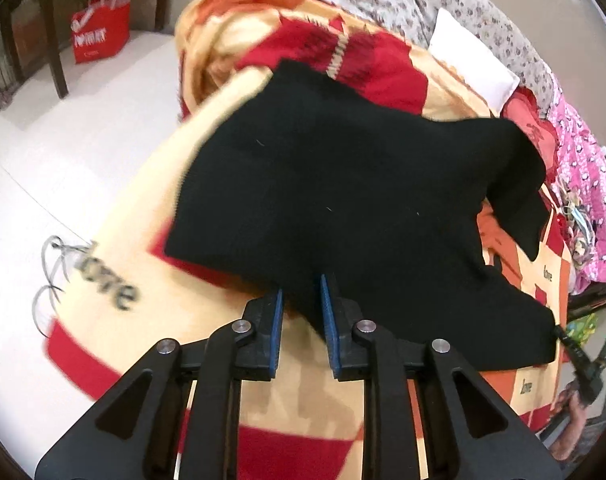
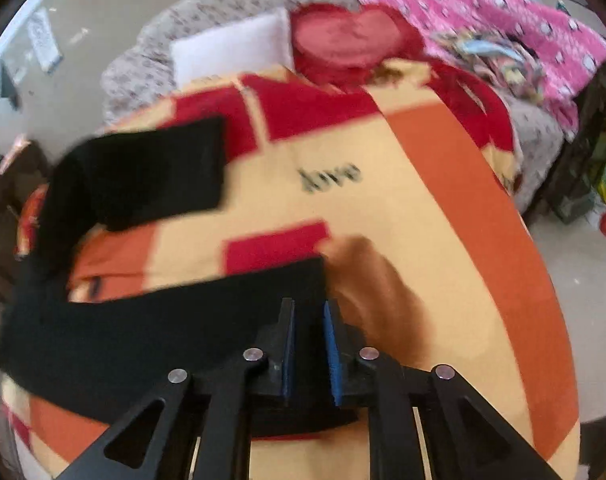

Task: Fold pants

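Black pants [image 1: 343, 200] spread across a bed blanket [image 1: 115, 288] of red, orange and cream blocks, one leg trailing toward the blanket's right edge. Left gripper [image 1: 301, 312] nearly closed, blue pads pinching a near hem of the dark cloth. Right gripper [image 2: 309, 344] likewise narrowed on black fabric at the pants' near end, by the blanket's near edge. Best done by lifting both pinched corners level, keeping the edge taut, carrying it over to meet the far hem squarely.
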Available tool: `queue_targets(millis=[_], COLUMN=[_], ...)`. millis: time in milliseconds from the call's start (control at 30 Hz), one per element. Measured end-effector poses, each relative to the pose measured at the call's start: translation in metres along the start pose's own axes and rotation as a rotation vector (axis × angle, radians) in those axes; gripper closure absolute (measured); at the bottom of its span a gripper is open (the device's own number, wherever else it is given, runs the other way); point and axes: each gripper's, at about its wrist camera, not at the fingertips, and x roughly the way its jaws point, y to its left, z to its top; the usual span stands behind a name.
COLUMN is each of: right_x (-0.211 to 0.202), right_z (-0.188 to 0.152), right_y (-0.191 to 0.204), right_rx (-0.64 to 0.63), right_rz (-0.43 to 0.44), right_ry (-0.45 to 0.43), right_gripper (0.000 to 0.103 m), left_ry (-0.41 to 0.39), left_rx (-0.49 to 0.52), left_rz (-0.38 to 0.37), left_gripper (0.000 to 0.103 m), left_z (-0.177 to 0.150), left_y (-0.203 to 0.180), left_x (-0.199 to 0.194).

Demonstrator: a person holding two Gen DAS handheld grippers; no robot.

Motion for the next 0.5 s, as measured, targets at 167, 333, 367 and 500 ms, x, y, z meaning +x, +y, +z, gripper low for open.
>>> queue_targets(millis=[167, 333, 367, 500], right_x=[-0.018, 0.0, 0.005, 0.029], right_z=[0.005, -0.019, -0.026, -0.034], right_y=[0.068, 0.186, 0.21, 0.252], right_rx=[-0.134, -0.397, -0.447, -0.465], right_rz=[0.234, 0.522, 0.553, 0.57], right_ry=[-0.06, 0.036, 0.046, 0.086], right_gripper=[0.066, 0.066, 0.066, 0.066], left_ry=[-0.129, -0.121, -0.11, -0.096], left_rx=[0.003, -0.039, -0.038, -0.021], left_rz=[0.147, 0.142, 0.124, 0.075], left_gripper=[0.085, 0.085, 0.085, 0.077], left_z=[0.006, 0.01, 0.011, 0.008], left_y=[0.017, 0.031, 0.03, 0.016], left_x=[-0.029, -0.025, -0.022, -0.009])
